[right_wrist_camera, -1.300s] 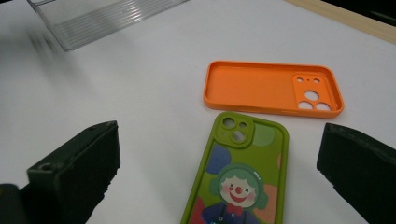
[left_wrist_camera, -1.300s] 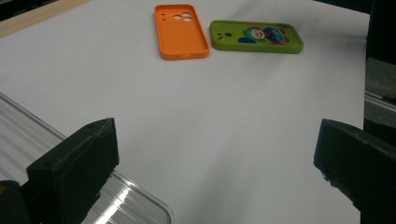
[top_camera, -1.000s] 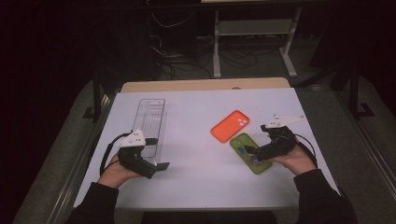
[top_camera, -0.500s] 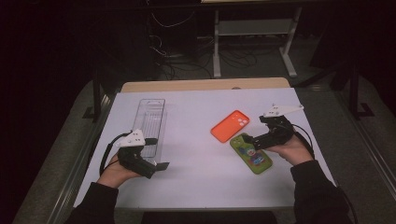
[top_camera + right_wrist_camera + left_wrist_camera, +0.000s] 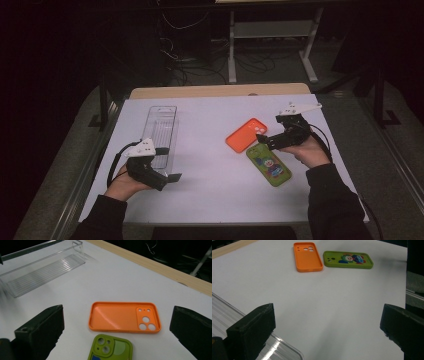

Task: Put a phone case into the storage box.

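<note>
The right gripper (image 5: 267, 140) hovers with jaws spread wide and empty, facing the orange phone case (image 5: 124, 317), which lies hollow side up on the white surface (image 5: 215, 185). The green phone case (image 5: 268, 164) lies just beside it, printed back up. To grasp well, align the jaws across the orange case's long walls and descend level, clear of the green case. The left gripper (image 5: 169, 179) rests wide open and empty beside the clear plastic tray (image 5: 161, 127), which contains nothing.
</note>
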{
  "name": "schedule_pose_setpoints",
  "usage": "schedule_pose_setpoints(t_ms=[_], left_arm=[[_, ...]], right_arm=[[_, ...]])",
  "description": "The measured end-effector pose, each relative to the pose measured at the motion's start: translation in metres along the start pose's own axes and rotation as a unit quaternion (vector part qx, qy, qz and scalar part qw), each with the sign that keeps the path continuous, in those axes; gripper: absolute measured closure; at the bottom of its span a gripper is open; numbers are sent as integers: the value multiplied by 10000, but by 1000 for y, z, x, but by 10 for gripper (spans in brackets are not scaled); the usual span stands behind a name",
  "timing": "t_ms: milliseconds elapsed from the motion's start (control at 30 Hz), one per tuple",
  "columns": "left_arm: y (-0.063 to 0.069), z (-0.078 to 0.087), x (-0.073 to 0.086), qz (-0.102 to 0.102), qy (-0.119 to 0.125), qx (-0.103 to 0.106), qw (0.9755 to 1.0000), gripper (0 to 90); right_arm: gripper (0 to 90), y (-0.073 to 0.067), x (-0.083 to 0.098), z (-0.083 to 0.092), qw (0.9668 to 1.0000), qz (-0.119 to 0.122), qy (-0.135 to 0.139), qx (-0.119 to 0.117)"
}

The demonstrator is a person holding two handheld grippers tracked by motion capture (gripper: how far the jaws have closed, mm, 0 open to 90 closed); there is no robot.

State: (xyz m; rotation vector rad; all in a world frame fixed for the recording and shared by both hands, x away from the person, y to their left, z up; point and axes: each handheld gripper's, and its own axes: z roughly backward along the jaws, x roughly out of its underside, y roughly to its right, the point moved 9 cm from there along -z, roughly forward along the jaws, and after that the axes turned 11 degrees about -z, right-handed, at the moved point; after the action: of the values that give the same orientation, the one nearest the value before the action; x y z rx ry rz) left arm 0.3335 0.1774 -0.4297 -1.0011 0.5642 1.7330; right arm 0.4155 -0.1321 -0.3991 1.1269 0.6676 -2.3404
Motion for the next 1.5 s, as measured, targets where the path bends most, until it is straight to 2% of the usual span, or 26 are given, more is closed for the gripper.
schedule_pose_setpoints(t_ms=[367,567,800,1267,1500], left_arm=[[0,0,1,6,-22,11,10000,0],[0,-1,0,-19,-24,8,10000,0],[0,-1,0,-2,-23,13,10000,0],[1,-2,-1,10,-14,11,10000,0],[0,-1,-1,-10,-14,8,10000,0]], right_arm=[[0,5,-3,-7,9995,-213,-36,240],[0,7,-2,-8,9985,-265,-56,470],[0,17,-1,-7,9956,-519,-81,780],[0,19,-2,-6,9941,-536,-13,940],[0,17,7,-9,9937,-526,-223,966]])
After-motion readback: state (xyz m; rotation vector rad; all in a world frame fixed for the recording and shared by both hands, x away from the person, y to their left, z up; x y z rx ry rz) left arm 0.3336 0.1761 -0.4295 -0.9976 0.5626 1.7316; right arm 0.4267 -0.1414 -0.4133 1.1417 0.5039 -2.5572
